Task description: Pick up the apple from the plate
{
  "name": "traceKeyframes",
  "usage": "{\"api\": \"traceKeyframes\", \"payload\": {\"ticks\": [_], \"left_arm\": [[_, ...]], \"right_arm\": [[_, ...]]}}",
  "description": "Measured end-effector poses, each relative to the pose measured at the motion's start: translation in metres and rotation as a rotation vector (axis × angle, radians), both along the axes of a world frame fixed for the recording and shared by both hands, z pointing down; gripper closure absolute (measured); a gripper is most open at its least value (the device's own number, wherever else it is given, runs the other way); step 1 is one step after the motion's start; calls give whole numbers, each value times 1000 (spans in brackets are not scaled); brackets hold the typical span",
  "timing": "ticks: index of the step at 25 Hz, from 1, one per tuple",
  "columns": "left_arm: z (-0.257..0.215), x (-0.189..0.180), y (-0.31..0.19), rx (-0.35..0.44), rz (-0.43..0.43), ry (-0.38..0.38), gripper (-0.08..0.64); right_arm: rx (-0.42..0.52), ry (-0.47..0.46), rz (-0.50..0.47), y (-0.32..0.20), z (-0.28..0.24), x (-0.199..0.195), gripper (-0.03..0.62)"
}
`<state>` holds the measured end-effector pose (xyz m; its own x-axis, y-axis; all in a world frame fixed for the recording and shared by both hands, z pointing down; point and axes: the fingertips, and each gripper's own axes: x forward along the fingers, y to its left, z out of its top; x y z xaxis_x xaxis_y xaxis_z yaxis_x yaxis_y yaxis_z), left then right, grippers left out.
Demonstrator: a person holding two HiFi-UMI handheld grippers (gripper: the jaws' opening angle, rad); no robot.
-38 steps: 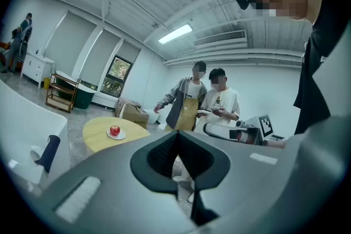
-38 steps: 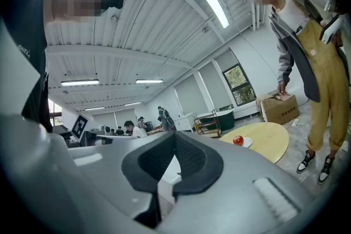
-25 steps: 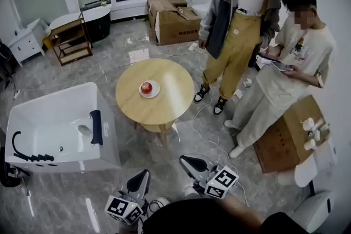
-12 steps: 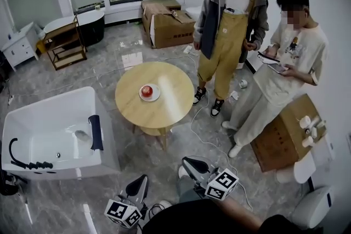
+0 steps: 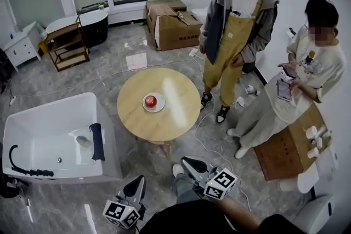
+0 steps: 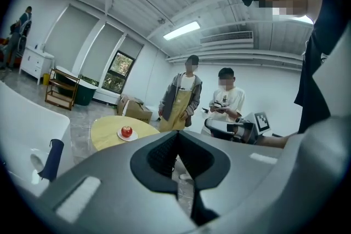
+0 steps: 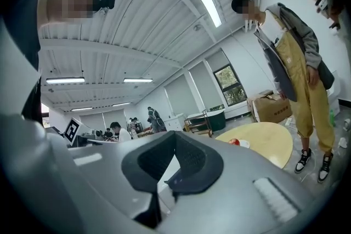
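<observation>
Both tongs are shut and empty: in the left gripper view the left tongs [image 6: 177, 137] have their dark ribbed pads meeting at the tips with nothing caught between them, and in the right gripper view the right tongs [image 7: 175, 137] likewise show their tips pressed together on nothing. From the head view the left tongs [image 5: 137, 184] and the right tongs [image 5: 187, 162] sit low in the picture, side by side above the marble floor [image 5: 137, 57], each with its marker cube behind it, both pointing toward the round wooden surface [image 5: 178, 112] and well apart from it. The apple [image 5: 150, 101], red, rests on a small white plate [image 5: 159, 106] that lies a little left of the middle of that surface; neither pair of tongs touches either one. The same apple [image 6: 126, 131] shows in the left gripper view above and left of the closed tips, and in the right gripper view the apple [image 7: 235, 141] appears to the right of the tips, small and far off. A white bathtub [image 5: 49, 129] stands on the floor just left of the surface. Beyond the surface on the right stand a person in yellow overalls [image 5: 237, 41] and a person in a white shirt [image 5: 310, 71] holding a phone [image 5: 284, 89], near a cardboard box [image 5: 282, 148].
</observation>
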<state>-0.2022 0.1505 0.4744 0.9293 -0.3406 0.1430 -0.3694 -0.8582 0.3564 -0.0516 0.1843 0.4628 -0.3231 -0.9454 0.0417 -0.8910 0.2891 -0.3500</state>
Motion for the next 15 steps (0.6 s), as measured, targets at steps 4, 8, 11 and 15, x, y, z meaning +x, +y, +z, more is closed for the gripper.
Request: {"api": "traceKeyframes", "payload": {"ticks": [4, 8, 11, 15], "left_arm": [[4, 27, -37, -10, -25, -3, 540], [4, 59, -77, -25, -49, -13, 540], [5, 83, -104, -40, -76, -22, 540], [7, 113, -137, -59, -125, -38, 540]], "right_arm": [[-15, -6, -22, -38, 7, 28, 584], [-38, -3, -49, -82, 11, 61, 584], [-61, 0, -74, -114, 15, 87, 583], [-96, 18, -119, -155, 26, 121, 569]]}}
